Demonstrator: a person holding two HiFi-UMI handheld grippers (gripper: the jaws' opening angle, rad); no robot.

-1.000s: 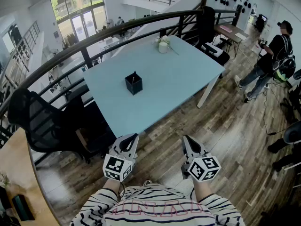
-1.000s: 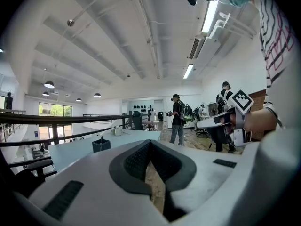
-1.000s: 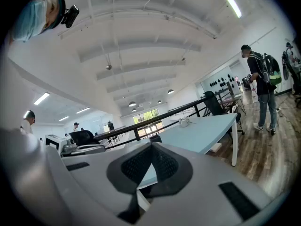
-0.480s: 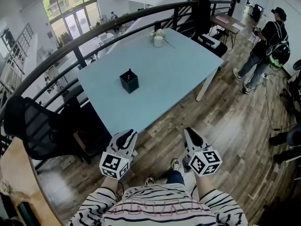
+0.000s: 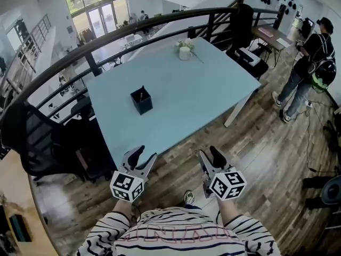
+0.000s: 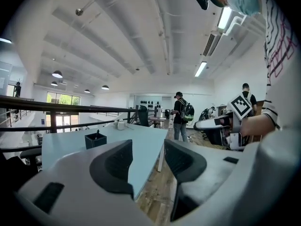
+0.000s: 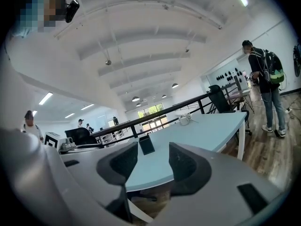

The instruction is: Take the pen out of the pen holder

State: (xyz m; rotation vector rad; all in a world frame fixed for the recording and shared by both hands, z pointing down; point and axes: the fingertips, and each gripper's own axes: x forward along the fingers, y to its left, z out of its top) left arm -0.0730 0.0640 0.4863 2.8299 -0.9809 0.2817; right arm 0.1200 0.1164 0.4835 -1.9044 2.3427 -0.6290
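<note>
A black square pen holder (image 5: 141,100) stands on the light blue table (image 5: 186,95), with a dark pen (image 5: 140,94) poking out of it. Both grippers hang over the wooden floor just short of the table's near edge, well away from the holder. The left gripper (image 5: 142,158) has its jaws opening, with nothing between them. The right gripper (image 5: 210,156) is also opening and empty. The left gripper view shows the holder (image 6: 95,140) far ahead, left of the jaws (image 6: 148,166). In the right gripper view the holder (image 7: 146,144) shows between the spread jaws (image 7: 153,166).
A white vase with flowers (image 5: 185,51) sits at the table's far end. A black railing (image 5: 96,47) runs behind the table. A black office chair (image 5: 32,137) stands to the left. A person with a backpack (image 5: 311,63) stands at the right near another desk (image 5: 272,36).
Both grippers' jaws have gone from shut to spread apart. Both hands have moved forward towards the table's near edge.
</note>
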